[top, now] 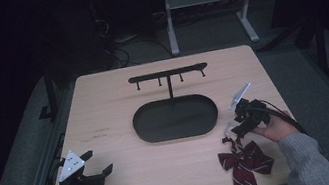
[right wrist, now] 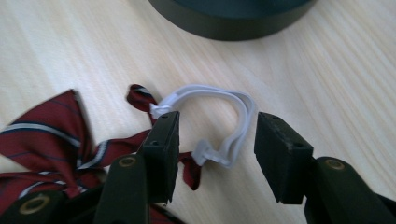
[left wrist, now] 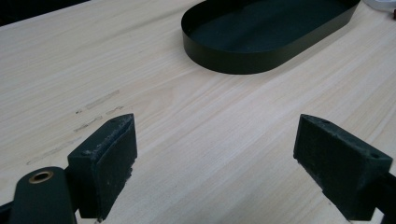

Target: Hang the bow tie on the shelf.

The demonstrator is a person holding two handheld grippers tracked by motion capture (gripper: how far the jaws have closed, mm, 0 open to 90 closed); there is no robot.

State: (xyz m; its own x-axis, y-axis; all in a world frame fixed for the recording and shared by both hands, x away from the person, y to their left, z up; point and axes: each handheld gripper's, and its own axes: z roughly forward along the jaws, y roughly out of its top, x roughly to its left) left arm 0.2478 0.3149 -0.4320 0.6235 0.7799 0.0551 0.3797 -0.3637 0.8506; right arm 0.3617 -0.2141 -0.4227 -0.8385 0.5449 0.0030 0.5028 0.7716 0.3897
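Note:
A dark red striped bow tie [top: 246, 161] lies on the wooden table near the front right, its white elastic strap [top: 228, 129] curling off its far end. My right gripper [top: 233, 132] hovers low over that strap. In the right gripper view the white strap [right wrist: 210, 93] loops between the two black jaws of my right gripper [right wrist: 215, 135]. The jaws stand apart and do not press on it, and the bow tie [right wrist: 51, 135] lies to their left. My left gripper [top: 99, 162] rests at the front left, open, with bare wood between the jaws of the left gripper [left wrist: 215, 154].
A black oval tray [top: 143, 126] sits mid-table, with a black hook rack [top: 168, 74] on a post rising from its far side. The tray's wall [left wrist: 233, 63] lies ahead of the left jaws, and the tray's wall [right wrist: 233, 25] just beyond the strap. The floor around is dark.

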